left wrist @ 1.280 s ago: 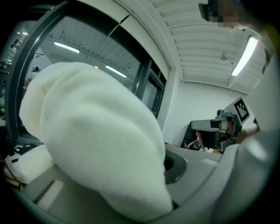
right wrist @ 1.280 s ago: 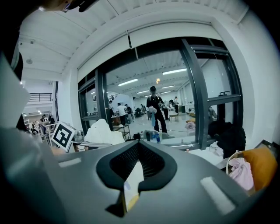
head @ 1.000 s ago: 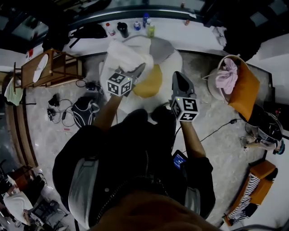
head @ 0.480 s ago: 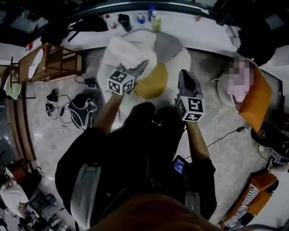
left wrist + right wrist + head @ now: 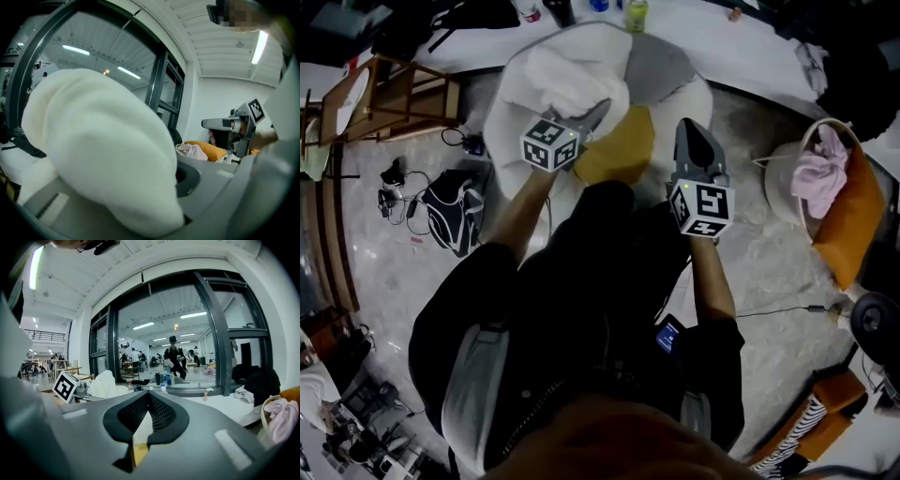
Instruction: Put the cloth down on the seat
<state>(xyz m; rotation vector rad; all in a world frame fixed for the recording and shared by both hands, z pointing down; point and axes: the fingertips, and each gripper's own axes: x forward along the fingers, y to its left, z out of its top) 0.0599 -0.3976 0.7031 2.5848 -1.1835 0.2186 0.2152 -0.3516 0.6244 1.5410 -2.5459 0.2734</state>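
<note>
Cloth in left-hand grip, over the seat.
Left gripper [image 5: 592, 120]: fingers clamped on the white cloth [image 5: 565, 80], held over the white seat [image 5: 508, 108], apparently for setting down; contact unclear. Right gripper [image 5: 688, 131]: fingers together, empty, kept clear beside the yellow cushion [image 5: 623, 150]. Cloth bunched, its longer run leading away from the fingers toward the seat's far-left side. Bottles [image 5: 635, 11] on the desk [image 5: 712, 28] beyond.

Head view overhead, steeply down; gripper views close, near level — all share basket [image 5: 853, 216]
</note>
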